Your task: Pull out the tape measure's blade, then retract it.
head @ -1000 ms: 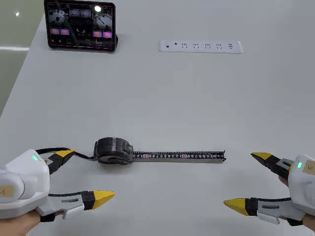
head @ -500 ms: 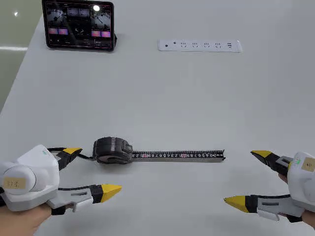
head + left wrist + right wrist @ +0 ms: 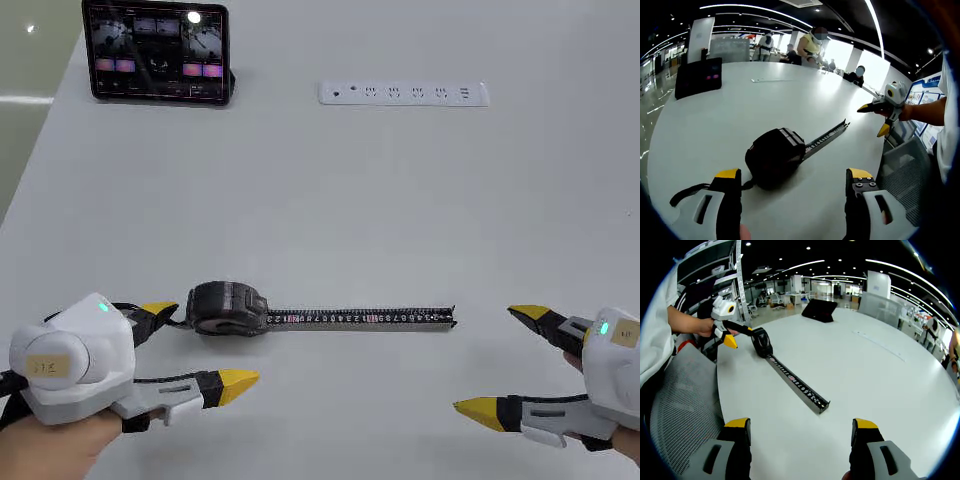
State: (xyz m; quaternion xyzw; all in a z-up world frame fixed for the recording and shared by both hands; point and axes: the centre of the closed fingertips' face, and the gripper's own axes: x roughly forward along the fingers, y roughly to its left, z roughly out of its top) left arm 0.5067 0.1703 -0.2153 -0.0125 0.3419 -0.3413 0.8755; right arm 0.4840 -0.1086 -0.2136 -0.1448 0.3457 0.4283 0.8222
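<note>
Your black, rounded plastic tape measure lies on the plain white table, towards its near edge and left of centre. Its dark metal blade, printed with pale numerals and red marks, is drawn out and lies flat on the table, running right from the case to its hooked end. A thin black wrist strap trails from the other end of the case.

Your left gripper, white-bodied with 2 yellow-tipped black jaws, is held wide and grips nothing. Its far jaw tip sits just beside the left end of the case, over the strap; whether it touches the strap you cannot tell. Its near jaw lies in front of the case, apart from it. In the left gripper view the case sits ahead, between the 2 jaws.

Your right gripper, of the same make, is also spread wide and empty. It hangs to the right of the blade's hooked end, near it but clear of it.

At the far side of the table a dark tablet with a lit screen stands propped, and a long white power strip lies flat to its right
</note>
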